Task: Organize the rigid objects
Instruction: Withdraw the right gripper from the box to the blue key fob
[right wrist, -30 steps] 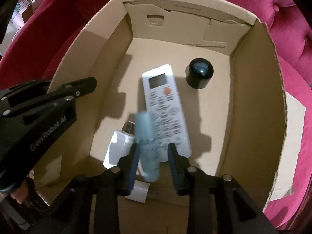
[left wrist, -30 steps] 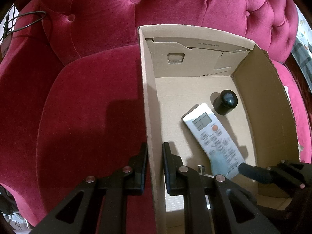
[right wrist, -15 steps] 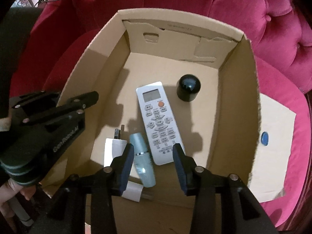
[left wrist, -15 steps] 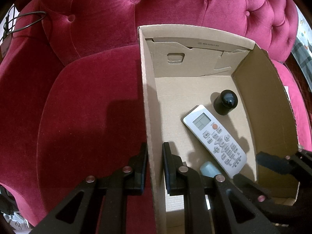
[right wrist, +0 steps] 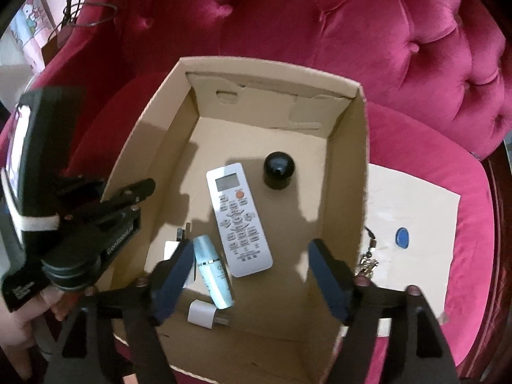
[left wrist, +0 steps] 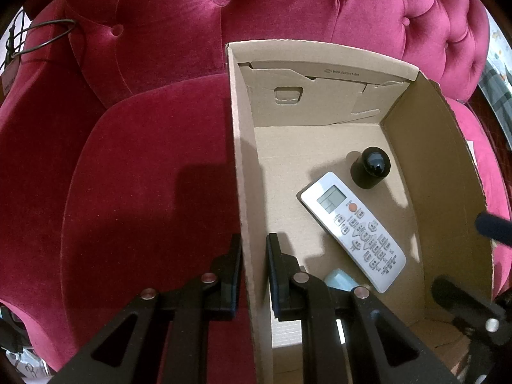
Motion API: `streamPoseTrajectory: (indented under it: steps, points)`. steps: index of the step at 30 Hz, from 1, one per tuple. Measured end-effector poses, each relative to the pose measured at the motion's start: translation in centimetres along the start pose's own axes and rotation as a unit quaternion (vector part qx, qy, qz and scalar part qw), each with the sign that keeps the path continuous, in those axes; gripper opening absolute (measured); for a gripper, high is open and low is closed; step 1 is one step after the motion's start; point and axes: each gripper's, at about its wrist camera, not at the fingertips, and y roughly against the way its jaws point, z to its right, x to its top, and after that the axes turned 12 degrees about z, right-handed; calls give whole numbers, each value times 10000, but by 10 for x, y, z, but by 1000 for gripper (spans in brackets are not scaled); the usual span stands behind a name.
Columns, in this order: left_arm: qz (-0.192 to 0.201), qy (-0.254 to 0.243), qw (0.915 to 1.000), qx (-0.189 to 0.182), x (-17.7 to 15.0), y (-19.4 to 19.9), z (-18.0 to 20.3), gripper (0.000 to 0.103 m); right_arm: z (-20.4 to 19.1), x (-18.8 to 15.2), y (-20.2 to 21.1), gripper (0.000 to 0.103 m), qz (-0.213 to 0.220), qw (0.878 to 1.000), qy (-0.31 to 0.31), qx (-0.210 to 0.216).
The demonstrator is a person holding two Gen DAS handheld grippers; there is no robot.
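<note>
Red tufted velvet sofa (right wrist: 400,48), soft nap, button dimples; a plain corrugated cardboard box (left wrist: 320,54) sat on the seat. My left gripper (left wrist: 252,268) straddled the box's left wall, one finger outside, one inside, gap narrow, pads at or very near the cardboard; couldn't tell if it actually pinched. My right gripper (right wrist: 252,275) hung over the near end of the box, spread wide, holding nothing. Inside on the box floor: white flat rectangular remote (right wrist: 238,217) with grey buttons and an orange one, lying lengthwise; glossy black domed cap (right wrist: 279,169) just beyond its top right corner; pale blue cylindrical bottle (right wrist: 212,272) lying just left of the remote's lower end; white charger (right wrist: 204,315) near the front wall, another white plug (right wrist: 174,244) partly hidden behind my right gripper's left finger. Flat cardboard sheet (right wrist: 416,224) with a blue dot lay right of the box.
</note>
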Motion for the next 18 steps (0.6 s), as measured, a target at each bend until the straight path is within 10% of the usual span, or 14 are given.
streamPoseTrajectory:
  steps: [5,18]
  points:
    - [-2,-2,10000,5,0,0,0,16,11,6,13,102,167,9998,-61,-97]
    - [0,11,10000,1,0,0,1,16,63,9,23,103,304,9980,-391,-382]
